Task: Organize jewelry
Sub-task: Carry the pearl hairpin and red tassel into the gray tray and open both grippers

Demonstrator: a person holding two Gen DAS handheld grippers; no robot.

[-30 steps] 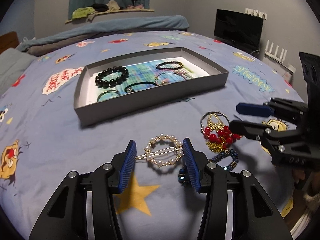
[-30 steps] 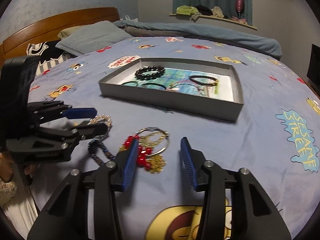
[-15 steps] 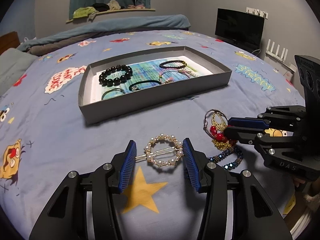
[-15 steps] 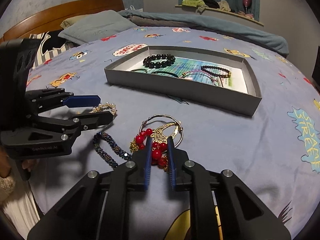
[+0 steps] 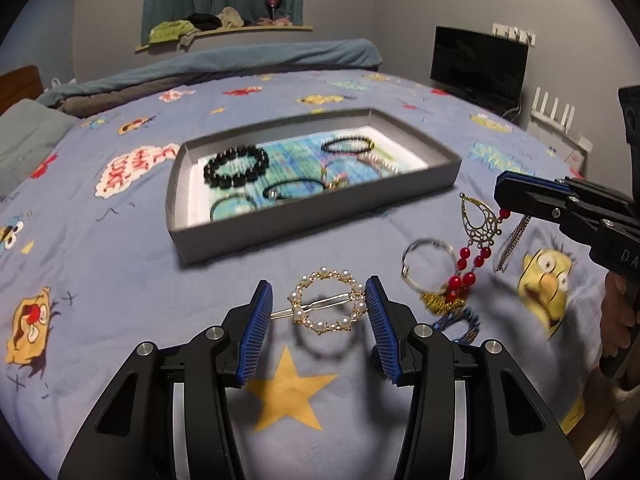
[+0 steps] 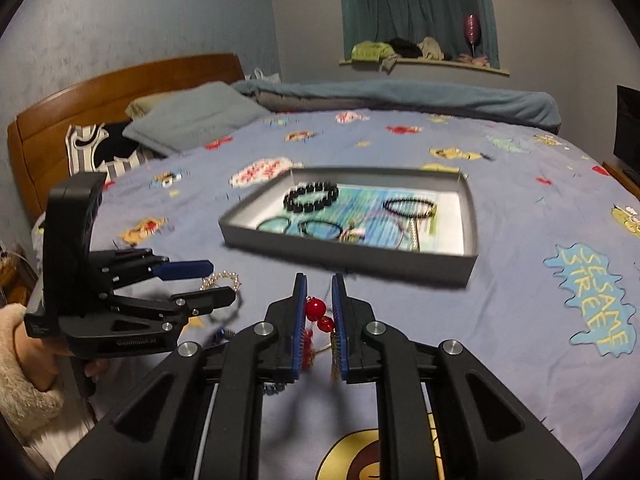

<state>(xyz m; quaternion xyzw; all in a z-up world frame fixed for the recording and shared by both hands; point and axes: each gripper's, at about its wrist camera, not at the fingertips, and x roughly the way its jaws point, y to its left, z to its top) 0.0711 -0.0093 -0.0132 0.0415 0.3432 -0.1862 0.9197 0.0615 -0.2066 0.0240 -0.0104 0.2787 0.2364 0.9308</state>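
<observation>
My right gripper (image 6: 319, 294) is shut on a gold earring with red beads (image 5: 474, 236) and holds it above the bed; the earring's beads (image 6: 316, 309) show between its pads, and the gripper shows at the right of the left wrist view (image 5: 505, 196). My left gripper (image 5: 319, 304) is open, its pads on either side of a round pearl hair clip (image 5: 327, 305) on the blue sheet. It shows at the left of the right wrist view (image 6: 208, 282). A grey tray (image 5: 320, 212) holds a black bead bracelet (image 5: 236, 167) and other bracelets.
A silver ring hoop (image 5: 428, 264) and a dark blue beaded bracelet (image 5: 460, 322) lie on the sheet right of the hair clip. A thin chain (image 5: 510, 244) hangs below the right gripper. A pillow (image 6: 196, 120) and wooden headboard (image 6: 80, 96) stand beyond the tray.
My right gripper closed on the red-bead earring and lifted it off the sheet, toward the tray. The left gripper stayed open around the pearl clip.
</observation>
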